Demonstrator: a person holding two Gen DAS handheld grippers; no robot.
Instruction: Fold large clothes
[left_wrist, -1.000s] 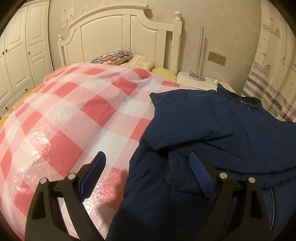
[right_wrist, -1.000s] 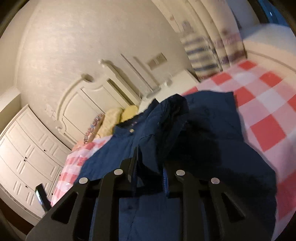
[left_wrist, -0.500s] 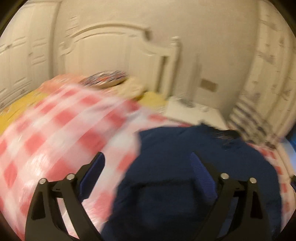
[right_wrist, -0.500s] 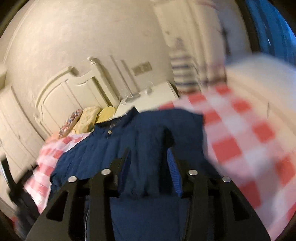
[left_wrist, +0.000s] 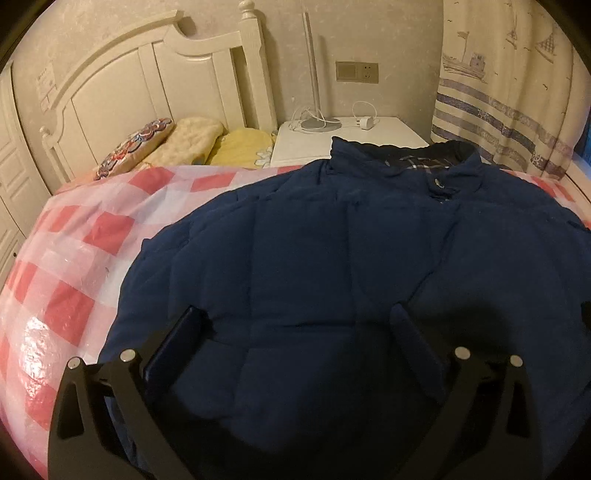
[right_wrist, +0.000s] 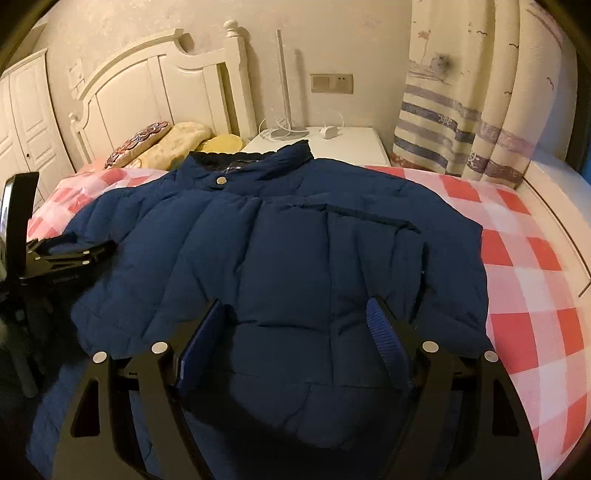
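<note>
Dim warm light, fisheye-bent edges

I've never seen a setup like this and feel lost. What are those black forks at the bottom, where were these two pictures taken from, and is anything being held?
Each fork is a hand-held pair of tongs with a camera looking along its fingers. One picture looks out from the left tongs, the other from the right tongs. Both face a navy padded jacket spread on a bed's red-checked cover. Both tongs are opening above the jacket; neither holds anything. The left tongs also show at the right view's left edge.
</note>
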